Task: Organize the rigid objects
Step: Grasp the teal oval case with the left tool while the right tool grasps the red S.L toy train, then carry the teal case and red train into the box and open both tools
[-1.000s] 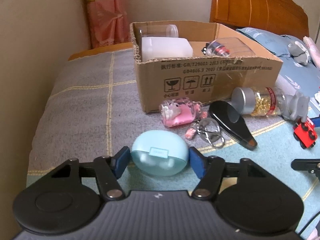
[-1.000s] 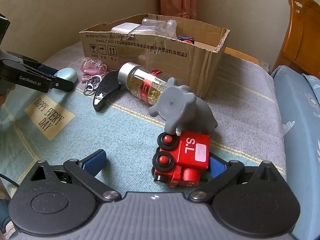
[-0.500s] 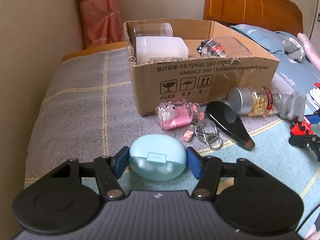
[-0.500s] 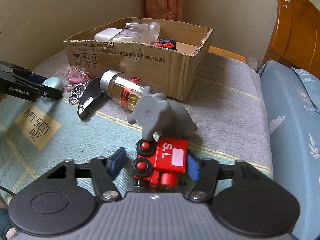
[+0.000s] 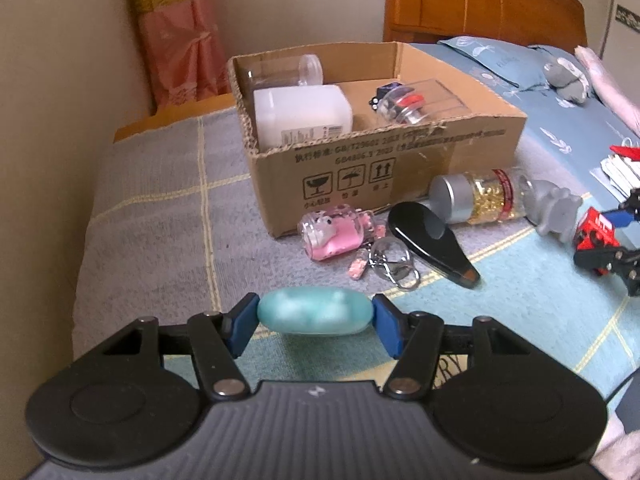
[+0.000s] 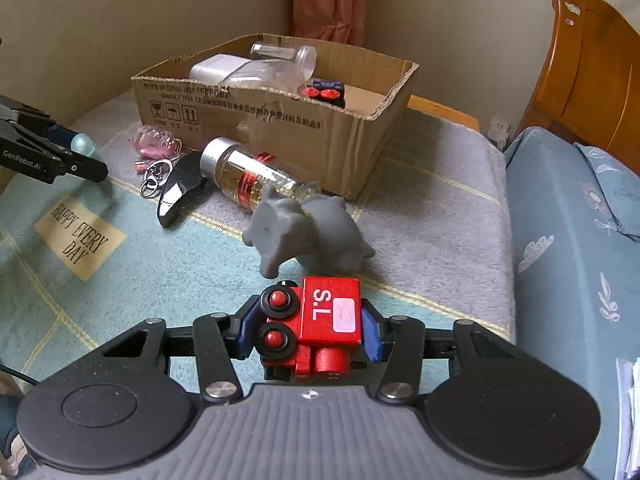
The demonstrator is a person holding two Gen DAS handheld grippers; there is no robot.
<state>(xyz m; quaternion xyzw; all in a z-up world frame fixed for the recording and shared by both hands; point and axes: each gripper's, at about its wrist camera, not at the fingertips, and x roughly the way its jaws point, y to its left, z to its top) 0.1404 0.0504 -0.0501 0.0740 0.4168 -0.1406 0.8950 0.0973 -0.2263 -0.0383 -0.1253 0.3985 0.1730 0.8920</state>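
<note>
Your left gripper (image 5: 315, 323) fingers clamp the teal earbud case (image 5: 315, 316) | your right gripper (image 6: 307, 332) fingers clamp the red toy train (image 6: 316, 326).

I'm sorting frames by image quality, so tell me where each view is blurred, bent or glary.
Left wrist view: the blue case in the left gripper looks smeared, while the cardboard box is sharper; the wall edges curve and the corners go dark. Right wrist view: the red toy train in the right gripper is crisp; glare spots sit on the black key fob; the edges bow too.
</note>
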